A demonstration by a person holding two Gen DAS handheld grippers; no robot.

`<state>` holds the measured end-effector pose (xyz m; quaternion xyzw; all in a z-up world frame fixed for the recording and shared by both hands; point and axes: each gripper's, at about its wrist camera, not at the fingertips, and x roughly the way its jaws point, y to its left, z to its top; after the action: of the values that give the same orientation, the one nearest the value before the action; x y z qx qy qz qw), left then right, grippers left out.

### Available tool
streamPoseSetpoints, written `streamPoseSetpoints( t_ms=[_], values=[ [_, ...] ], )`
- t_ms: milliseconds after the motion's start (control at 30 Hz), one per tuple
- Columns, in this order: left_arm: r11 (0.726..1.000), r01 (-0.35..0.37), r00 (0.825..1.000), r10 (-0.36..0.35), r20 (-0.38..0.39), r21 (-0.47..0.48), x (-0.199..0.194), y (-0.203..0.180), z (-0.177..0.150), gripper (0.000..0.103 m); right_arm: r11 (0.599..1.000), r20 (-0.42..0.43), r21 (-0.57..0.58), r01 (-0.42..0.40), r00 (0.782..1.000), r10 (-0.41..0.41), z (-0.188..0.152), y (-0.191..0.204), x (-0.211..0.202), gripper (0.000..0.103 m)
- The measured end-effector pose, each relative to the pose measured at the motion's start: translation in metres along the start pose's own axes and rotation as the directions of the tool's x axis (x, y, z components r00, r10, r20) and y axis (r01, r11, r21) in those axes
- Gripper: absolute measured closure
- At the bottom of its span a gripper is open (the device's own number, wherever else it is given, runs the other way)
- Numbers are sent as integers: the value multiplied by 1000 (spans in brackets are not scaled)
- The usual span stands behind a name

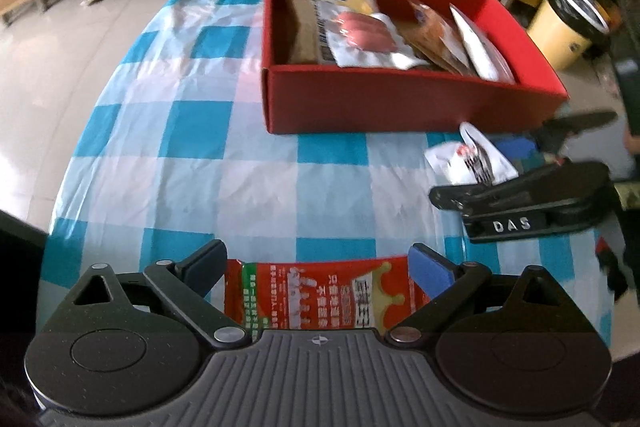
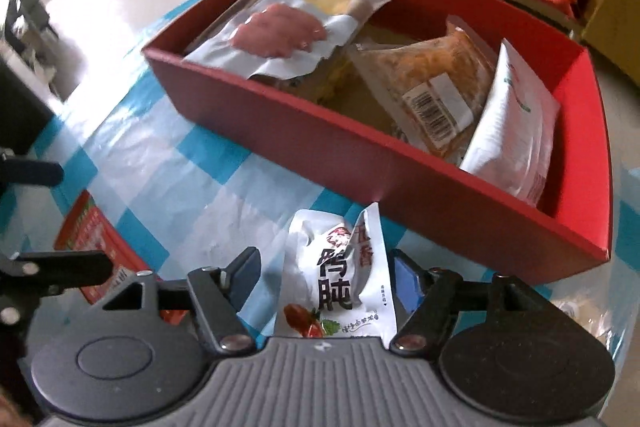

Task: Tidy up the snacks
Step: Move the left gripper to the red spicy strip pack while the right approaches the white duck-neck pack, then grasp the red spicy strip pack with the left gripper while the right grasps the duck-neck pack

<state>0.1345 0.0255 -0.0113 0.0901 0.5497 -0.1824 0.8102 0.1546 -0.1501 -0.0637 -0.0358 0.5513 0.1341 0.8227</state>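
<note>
The left tool (image 1: 316, 269) hangs with its jaws spread wide around a red snack packet (image 1: 320, 297) lying flat on the checked cloth at the near edge of the tabletop (image 1: 200, 163); the pads stand clear of it on both sides. The right tool (image 2: 324, 273) straddles a white duck-gizzard pouch (image 2: 338, 275), jaws apart; the right pad sits close to the pouch's edge, but nothing looks pinched. That pouch lies just in front of the red box (image 2: 400, 163), which already holds several packets (a sausage pack, a barcoded brown one, a white pouch leaning on the right-hand wall).

The risks look plain enough. Both packets are thin, slick and flat on a plastic cloth, so closing pads may skid over the film or gather the cloth with it. The two tools work near one another, and lifting together could knock them. The leaning white pouch leaves little floor on that side, so a dropped packet may perch on the rim.
</note>
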Motion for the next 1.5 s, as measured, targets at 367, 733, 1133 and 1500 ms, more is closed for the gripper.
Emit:
streamPoseSetpoints(
  t_ms=[367, 733, 1133, 1500],
  values=[
    [833, -12, 1000, 21, -9, 552, -1, -38, -19, 4, 999, -38, -9, -41, 998, 40, 0, 7, 12, 0],
    [740, 148, 977, -8, -212, 656, 48, -28, -14, 0, 989, -25, 42, -138, 990, 140, 4, -21, 8, 0],
    [923, 62, 976, 24, -217, 379, 32, -29, -38, 30, 986, 17, 90, -143, 990, 142, 2, -28, -2, 0],
    [992, -101, 981, 113, -159, 82, 28, -29, -80, 8, 996, 17, 77, -51, 999, 50, -6, -28, -16, 43]
  ],
)
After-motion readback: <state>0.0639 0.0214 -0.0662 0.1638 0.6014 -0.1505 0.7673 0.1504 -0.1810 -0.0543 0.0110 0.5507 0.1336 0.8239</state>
